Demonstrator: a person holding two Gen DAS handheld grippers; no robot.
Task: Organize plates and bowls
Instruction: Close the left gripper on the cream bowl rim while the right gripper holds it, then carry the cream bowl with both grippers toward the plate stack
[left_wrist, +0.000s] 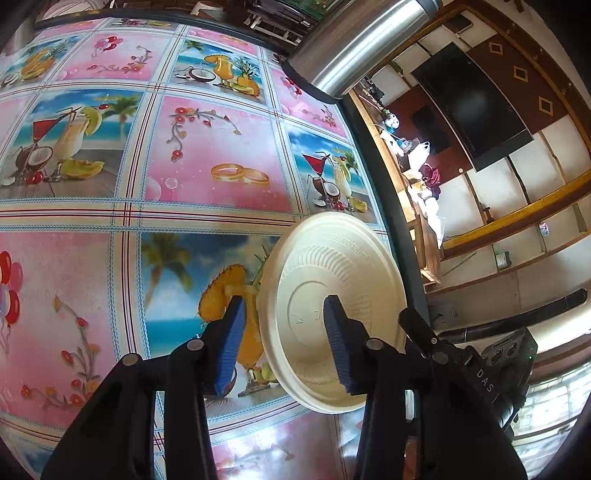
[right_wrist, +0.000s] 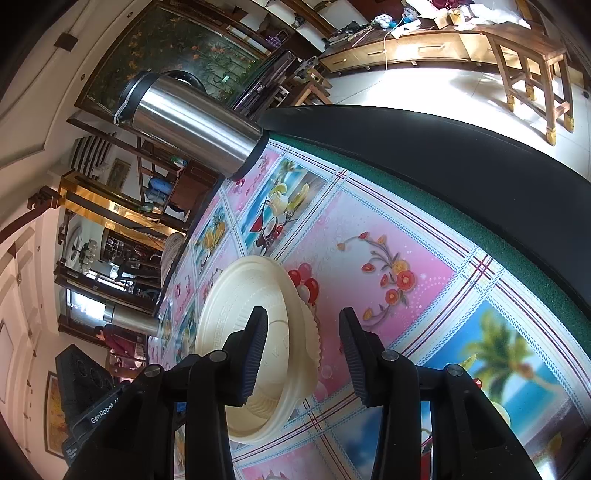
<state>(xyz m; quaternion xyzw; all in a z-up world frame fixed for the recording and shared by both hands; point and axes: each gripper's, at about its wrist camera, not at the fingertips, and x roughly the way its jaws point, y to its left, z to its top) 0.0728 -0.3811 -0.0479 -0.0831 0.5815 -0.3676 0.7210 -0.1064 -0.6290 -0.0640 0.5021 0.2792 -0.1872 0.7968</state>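
Observation:
A cream bowl sits on the patterned table near its edge. In the left wrist view my left gripper is open; its right finger is over the bowl's inside and its left finger is outside the rim. In the right wrist view the same cream bowl rests on what looks like another scalloped cream dish. My right gripper is open, its left finger over the bowl's inside, its right finger outside the rim. Neither gripper holds anything.
A steel flask stands at the table's far edge; it also shows in the right wrist view. The table has a green border and dark rim. The other gripper's body is beside the bowl.

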